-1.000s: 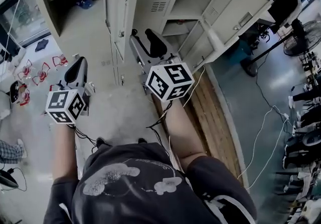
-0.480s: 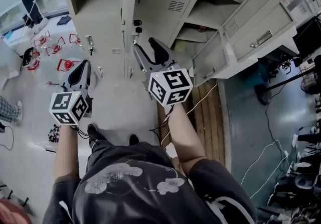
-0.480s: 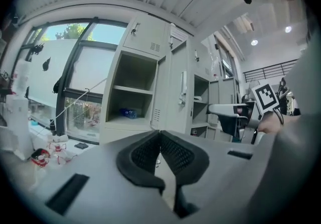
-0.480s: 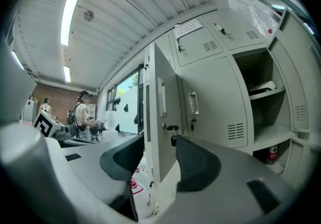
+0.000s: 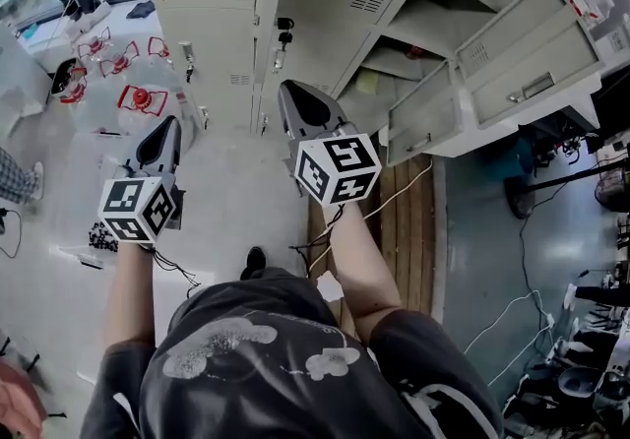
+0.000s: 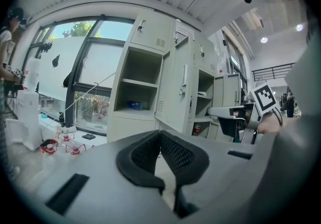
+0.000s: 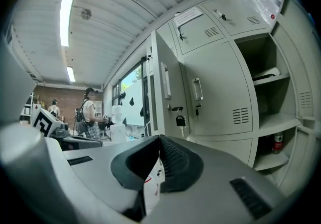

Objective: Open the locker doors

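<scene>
Jaws together on both: the right gripper (image 7: 159,138) has just snapped shut on nothing, and the left gripper (image 6: 160,134) is pinched empty too. Ahead stands the pale grey metal locker bank (image 6: 150,34), several doors swung wide, one vented grey door (image 7: 220,92) closed. Seemingly between doors. Next: spread the right jaws, catch its metal pull handle (image 7: 197,89).
</scene>
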Action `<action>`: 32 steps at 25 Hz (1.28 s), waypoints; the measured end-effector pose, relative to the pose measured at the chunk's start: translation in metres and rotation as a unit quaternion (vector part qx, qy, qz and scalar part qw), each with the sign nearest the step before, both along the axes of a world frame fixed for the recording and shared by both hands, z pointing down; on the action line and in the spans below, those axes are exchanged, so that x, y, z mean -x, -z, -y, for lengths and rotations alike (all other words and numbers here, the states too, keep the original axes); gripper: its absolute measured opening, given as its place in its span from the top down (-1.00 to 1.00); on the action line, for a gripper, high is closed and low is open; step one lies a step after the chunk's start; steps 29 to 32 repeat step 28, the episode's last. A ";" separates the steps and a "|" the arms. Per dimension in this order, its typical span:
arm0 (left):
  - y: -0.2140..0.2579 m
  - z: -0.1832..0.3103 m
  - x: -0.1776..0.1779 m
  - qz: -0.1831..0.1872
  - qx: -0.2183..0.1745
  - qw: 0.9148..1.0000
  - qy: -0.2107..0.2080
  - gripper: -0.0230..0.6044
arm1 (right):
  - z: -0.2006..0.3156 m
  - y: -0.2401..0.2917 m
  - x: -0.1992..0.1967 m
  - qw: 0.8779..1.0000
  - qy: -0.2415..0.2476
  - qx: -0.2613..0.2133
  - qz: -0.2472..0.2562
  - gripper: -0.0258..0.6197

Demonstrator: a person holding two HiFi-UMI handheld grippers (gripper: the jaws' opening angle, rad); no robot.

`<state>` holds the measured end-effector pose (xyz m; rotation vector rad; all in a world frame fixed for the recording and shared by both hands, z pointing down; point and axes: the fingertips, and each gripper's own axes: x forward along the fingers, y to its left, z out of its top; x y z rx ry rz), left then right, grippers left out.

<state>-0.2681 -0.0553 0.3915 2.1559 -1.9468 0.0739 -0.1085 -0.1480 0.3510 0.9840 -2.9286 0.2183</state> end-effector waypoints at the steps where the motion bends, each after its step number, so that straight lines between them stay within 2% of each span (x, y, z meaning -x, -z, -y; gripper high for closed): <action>1: -0.001 -0.002 0.000 -0.002 0.000 1.000 0.000 0.90 | -0.001 -0.002 0.000 1.000 0.002 0.002 -0.006 0.83; 6: -0.005 -0.024 0.005 -0.003 0.002 1.000 0.001 0.90 | -0.016 -0.013 0.005 1.000 0.008 0.016 -0.023 0.83; 12: -0.001 -0.069 0.023 -0.010 0.001 1.000 0.023 0.90 | -0.051 -0.014 0.011 0.999 0.020 0.019 -0.040 0.83; 21: 0.018 -0.129 0.032 -0.006 -0.011 0.999 0.031 0.90 | -0.098 -0.001 0.002 0.999 0.010 0.028 -0.030 0.83; 28: 0.022 -0.173 0.025 -0.004 -0.012 0.999 0.030 0.90 | -0.135 0.004 -0.020 0.999 -0.005 0.027 -0.031 0.83; 32: 0.022 -0.173 0.025 -0.004 -0.012 0.999 0.030 0.90 | -0.135 0.004 -0.020 0.999 -0.005 0.027 -0.031 0.83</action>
